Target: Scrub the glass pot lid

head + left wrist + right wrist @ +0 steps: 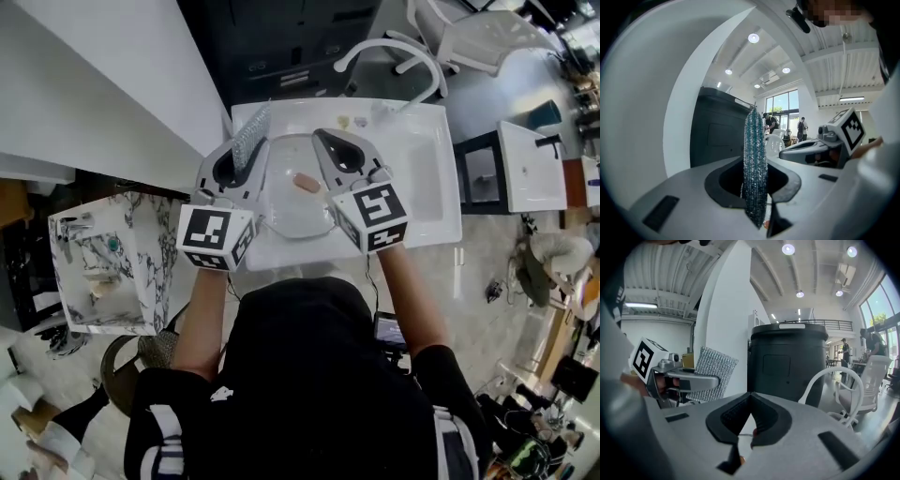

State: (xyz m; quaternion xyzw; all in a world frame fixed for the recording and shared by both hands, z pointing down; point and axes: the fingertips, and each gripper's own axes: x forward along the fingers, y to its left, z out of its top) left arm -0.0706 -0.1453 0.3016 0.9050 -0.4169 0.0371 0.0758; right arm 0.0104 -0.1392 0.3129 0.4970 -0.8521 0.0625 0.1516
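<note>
Head view first: the glass pot lid (291, 214) lies flat in the white sink (441, 187), its tan knob (306, 183) facing up, left of the basin's middle. The white faucet (403, 61) arches over the back rim.

Left gripper (239, 161) is at the lid's left edge. In the left gripper view its fingers (787, 185) are clamped on a glittery scrub pad (754, 159) that stands upright on edge. Right gripper (339, 152) hangs over the lid's right edge, and the right gripper view shows its fingers (768, 420) pressed together. Whether they pinch the lid's rim, I can't tell.

Now the room to move: the basin floor right of the lid lies open up to the sink's right rim. A tall white wall panel (103, 84) crowds the left side, with a marble-patterned block (141, 225) just below it. A dark cabinet (787, 362) stands behind the sink, and a white chair (853, 385) sits off to its right.
</note>
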